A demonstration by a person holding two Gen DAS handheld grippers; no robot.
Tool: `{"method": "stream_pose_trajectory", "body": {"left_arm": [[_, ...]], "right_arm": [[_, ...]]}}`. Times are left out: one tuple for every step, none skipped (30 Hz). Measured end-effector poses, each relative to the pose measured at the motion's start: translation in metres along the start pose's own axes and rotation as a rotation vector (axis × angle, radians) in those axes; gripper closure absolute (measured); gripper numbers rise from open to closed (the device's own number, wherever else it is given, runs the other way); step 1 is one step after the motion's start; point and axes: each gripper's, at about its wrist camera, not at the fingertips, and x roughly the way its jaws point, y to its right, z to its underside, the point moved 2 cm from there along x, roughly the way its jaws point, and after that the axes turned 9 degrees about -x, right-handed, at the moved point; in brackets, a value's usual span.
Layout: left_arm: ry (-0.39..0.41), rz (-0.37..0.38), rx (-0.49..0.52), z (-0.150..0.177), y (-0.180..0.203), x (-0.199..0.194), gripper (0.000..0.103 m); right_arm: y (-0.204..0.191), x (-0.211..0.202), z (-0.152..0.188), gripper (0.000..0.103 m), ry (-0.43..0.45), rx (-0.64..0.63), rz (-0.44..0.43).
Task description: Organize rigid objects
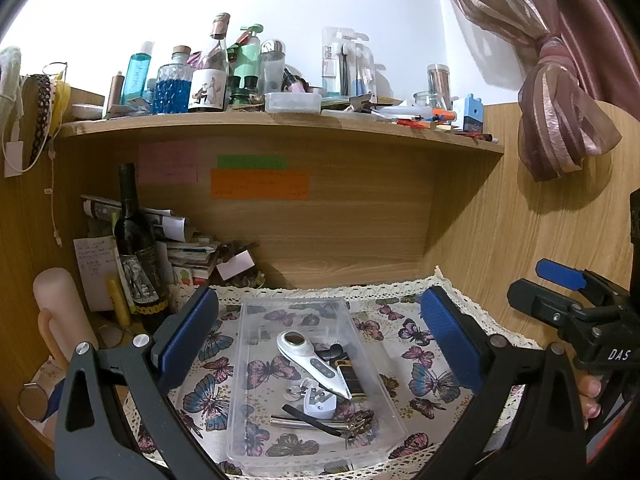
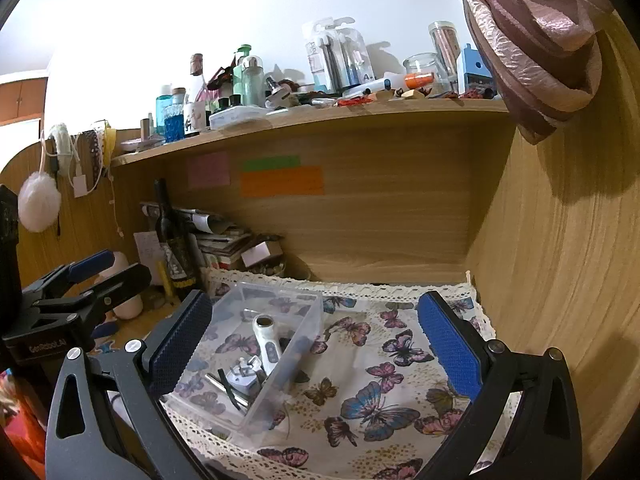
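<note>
1. Both my left fingers [image 1: 320, 340] and right fingers [image 2: 316, 340] are spread wide, empty.
2. The clear bin [image 1: 256, 380] sits between my left fingers.
3. It looks light, stiff and slick; I'd pinch a rim wall.

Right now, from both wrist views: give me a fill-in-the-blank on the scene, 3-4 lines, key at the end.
1. The white handheld device lies inside the clear plastic ____.
2. The box sits on a cloth printed with ____.
3. Both the left gripper and the right gripper have their jaws ____.
4. The sticky note under the green one is ____.

Missing words: box; butterflies; open; orange
</note>
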Motion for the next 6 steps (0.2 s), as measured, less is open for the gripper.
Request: {"method": "stream_pose_trajectory", "body": {"left_arm": [[0.001, -0.001, 0.001, 0.0003, -0.0002, -0.0001, 0.0], [0.002, -0.002, 0.001, 0.0002, -0.0002, 0.0, 0.0], [0.002, -0.001, 0.003, 0.0003, -0.0005, 0.0004, 0.0], [0.001, 0.001, 0.002, 0.0004, -0.0005, 0.0001, 0.0], [0.002, 0.002, 0.002, 0.0003, -0.0008, 0.0003, 0.0], [0.003, 0.002, 0.002, 0.0001, -0.0013, 0.0008, 0.0]], "right_arm": [[-0.0008, 0.0005, -0.0001, 0.0, -0.001, -0.001, 0.0], [-0.0015, 0.001, -0.0002, 0.0, -0.002, -0.001, 0.0], [-0.0022, 0.0017, -0.0004, 0.0, -0.003, -0.001, 0.001], [-0.0026, 0.0022, -0.0005, 0.0, -0.005, -0.001, 0.003], [-0.0032, 0.0024, -0.0005, 0.0, -0.006, 0.001, 0.004], [-0.0033, 0.0029, -0.0007, 0.0, -0.007, 0.001, 0.004]]}}
